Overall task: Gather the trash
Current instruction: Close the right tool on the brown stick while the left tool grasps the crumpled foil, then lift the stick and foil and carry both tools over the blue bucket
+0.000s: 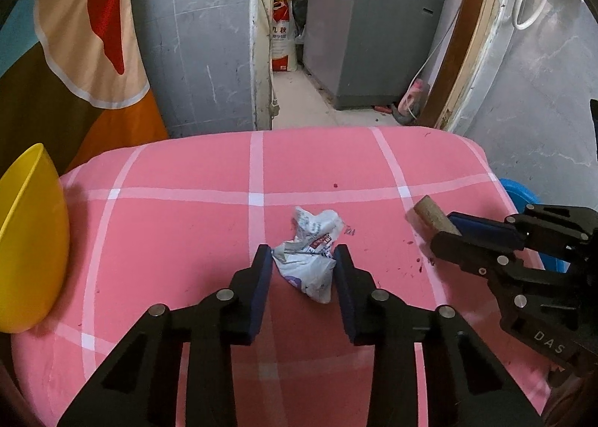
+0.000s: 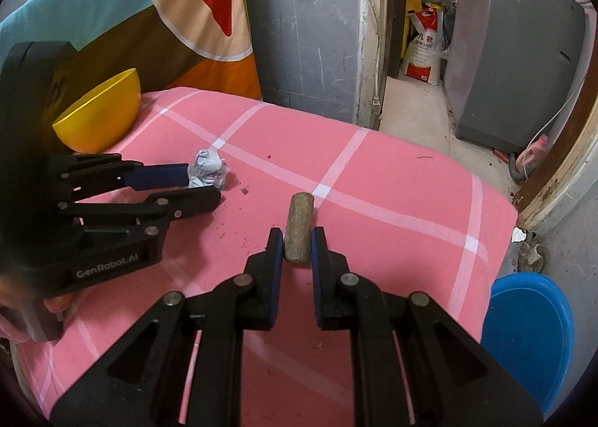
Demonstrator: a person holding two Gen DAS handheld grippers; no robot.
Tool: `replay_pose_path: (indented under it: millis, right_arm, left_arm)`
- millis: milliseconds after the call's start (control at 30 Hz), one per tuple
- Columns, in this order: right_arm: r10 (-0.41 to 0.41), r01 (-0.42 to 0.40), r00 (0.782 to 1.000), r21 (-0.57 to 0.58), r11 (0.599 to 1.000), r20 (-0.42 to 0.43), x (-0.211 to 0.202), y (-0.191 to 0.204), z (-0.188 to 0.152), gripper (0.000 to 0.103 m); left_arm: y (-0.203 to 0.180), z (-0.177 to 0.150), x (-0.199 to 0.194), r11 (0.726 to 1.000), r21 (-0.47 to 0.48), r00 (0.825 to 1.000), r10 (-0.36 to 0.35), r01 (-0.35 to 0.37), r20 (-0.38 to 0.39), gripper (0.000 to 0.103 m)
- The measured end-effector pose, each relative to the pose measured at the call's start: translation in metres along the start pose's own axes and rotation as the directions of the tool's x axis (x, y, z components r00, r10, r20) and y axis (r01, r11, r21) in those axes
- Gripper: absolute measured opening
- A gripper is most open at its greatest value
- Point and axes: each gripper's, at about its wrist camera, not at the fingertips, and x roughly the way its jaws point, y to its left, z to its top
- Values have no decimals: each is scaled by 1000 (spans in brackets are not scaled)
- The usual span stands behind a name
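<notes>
A crumpled white printed wrapper [image 1: 308, 262] lies on the pink checked cover [image 1: 179, 232]. My left gripper [image 1: 302, 255] has a blue pad against each side of it and is shut on it; the right wrist view shows the wrapper [image 2: 207, 169] at the left gripper's [image 2: 203, 186] tips. My right gripper [image 2: 297, 236] is shut on the near end of a short brown cylinder [image 2: 299, 225], whose far end points away over the cover. In the left wrist view the cylinder [image 1: 429, 212] sticks out of the right gripper [image 1: 443, 229] at the right.
A yellow bowl [image 2: 101, 113] stands at the cover's left edge. A blue basin [image 2: 530, 333] sits on the floor off the right edge. Behind are a grey wall, a hanging coloured cloth [image 1: 93, 34], a doorway with a grey washing machine [image 1: 373, 23] and a sack [image 1: 284, 34]. Small dark crumbs dot the cover.
</notes>
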Motion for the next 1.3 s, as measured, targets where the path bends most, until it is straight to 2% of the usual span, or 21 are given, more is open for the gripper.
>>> replay_pose_path:
  millis: [333,533,833,933,1033,1233,1300]
  right_arm:
    - [10,-10,1000,-1,1000,28,-3,4,0,14]
    - [15,-14,997,-15,1000,74,-16,6,-5,14]
    - [-5,4,982,2,1000,190,-46,5,-17,14]
    - [-24,25,970,2,1000,244,-61,7,-23,14]
    - [-37,37,952,6,999,303,-78,7,-29,14]
    - [-51,35,891,44,998,451,-117,0,-41,14]
    - [-71,56,862,45,997,502,-131,0,-46,14]
  left_arm:
    - [-12,-6,-12,1000,-2,999,-2,2,33,13]
    - [-23,-16,-22,1000,-8,998,0,1,61,10]
    - [-41,-25,-53,999,-38,983,9,-2,184,10]
    - [-47,-25,-69,998,-61,969,8,7,245,9]
    - [-55,-25,-87,998,-63,948,10,10,317,10]
    - [-72,-29,-115,996,-85,898,9,32,441,10]
    - [-82,-30,-125,996,-79,872,3,41,489,10]
